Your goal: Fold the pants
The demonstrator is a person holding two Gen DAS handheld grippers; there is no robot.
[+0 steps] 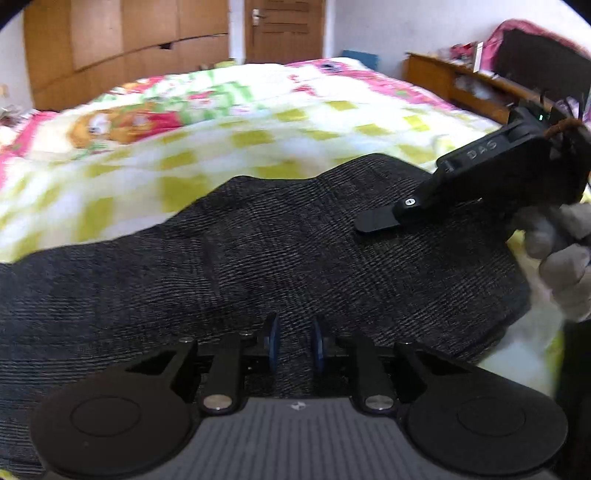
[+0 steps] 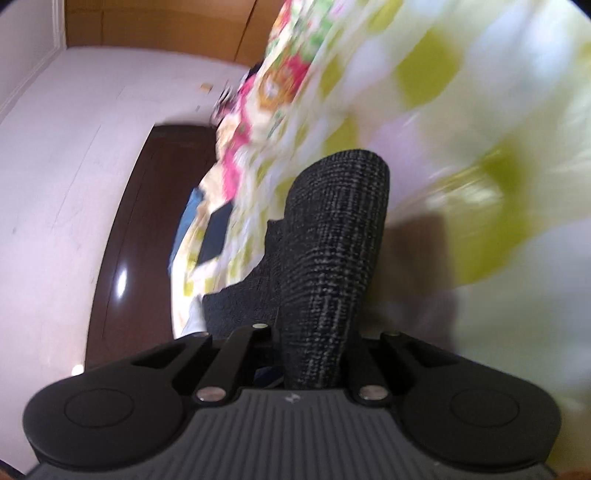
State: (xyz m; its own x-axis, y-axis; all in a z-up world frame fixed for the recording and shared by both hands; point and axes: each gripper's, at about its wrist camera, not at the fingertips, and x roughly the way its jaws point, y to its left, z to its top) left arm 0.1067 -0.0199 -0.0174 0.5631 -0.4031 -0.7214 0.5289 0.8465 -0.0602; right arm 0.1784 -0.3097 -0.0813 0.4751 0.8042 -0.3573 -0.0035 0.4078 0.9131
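Dark grey woven pants point(image 1: 258, 266) lie spread across a bed with a floral and green-checked blanket point(image 1: 184, 122). My left gripper point(image 1: 295, 343) sits low over the near part of the pants, its blue-padded fingers point(image 1: 273, 343) a narrow gap apart with cloth showing between them. My right gripper point(image 1: 373, 223) comes in from the right, its tip on the pants' right part, held by a gloved hand point(image 1: 561, 258). In the right wrist view a fold of the pants point(image 2: 332, 258) rises from between the right gripper's jaws point(image 2: 314, 369), which are shut on it.
Wooden wardrobes point(image 1: 122, 44) and a door point(image 1: 284, 29) stand behind the bed. A wooden bedside shelf point(image 1: 461, 81) with clutter is at the right. In the right wrist view a dark wooden panel point(image 2: 122, 240) and a white wall lie to the left.
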